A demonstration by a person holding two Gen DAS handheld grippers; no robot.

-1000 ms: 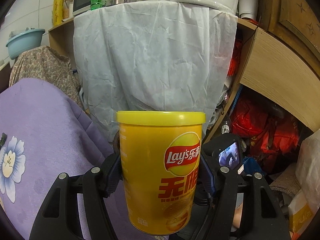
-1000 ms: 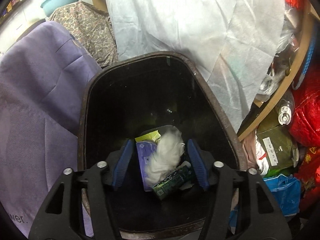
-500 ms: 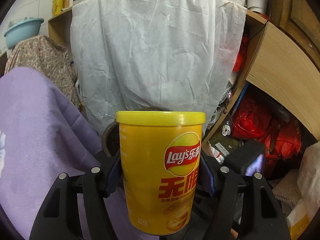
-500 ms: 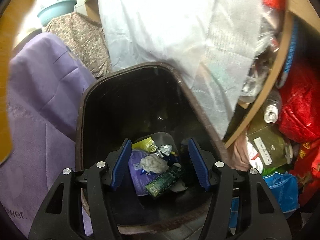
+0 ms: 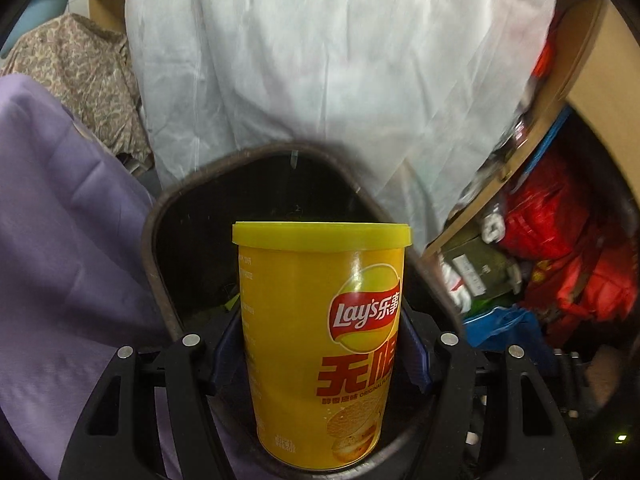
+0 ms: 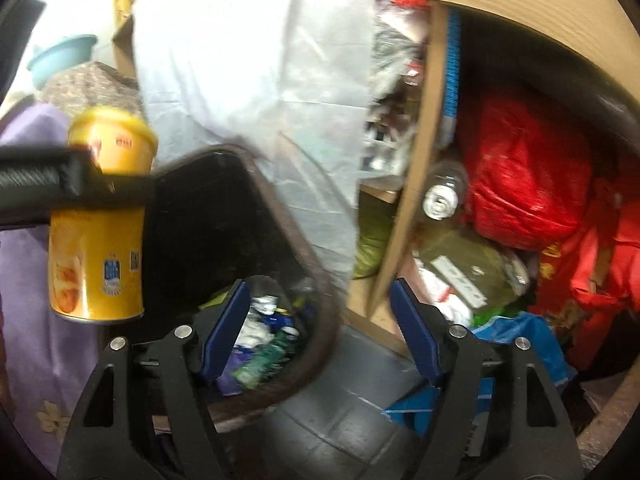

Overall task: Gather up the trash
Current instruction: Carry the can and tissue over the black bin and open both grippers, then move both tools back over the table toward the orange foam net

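Can: the tall yellow Lay's crisp can with a yellow plastic lid stands upright, long axis vertical, lid up, metal base down, logo facing the left wrist camera.
Can's place: it hangs over the near rim of the dark oval plastic trash bin, above the bin's open mouth; in the right wrist view the can sits left of the bin.
Left gripper: the left gripper clamps the can, blue pads pressed to both sides of its lower half.
Right gripper: the right gripper holds nothing; its jaws are opening, straddling the bin's right rim.
In the bin: crumpled white paper, foil and a green wrapper lie at the bottom.
Behind the bin: a white non-woven cloth drapes down, touching the far rim.
Left of the bin: a purple flowered cover, with a brown patterned cloth beyond it.
Right of the bin: a wooden shelf board, a clear plastic bottle and red bags.
Floor: grey, just right of the bin.
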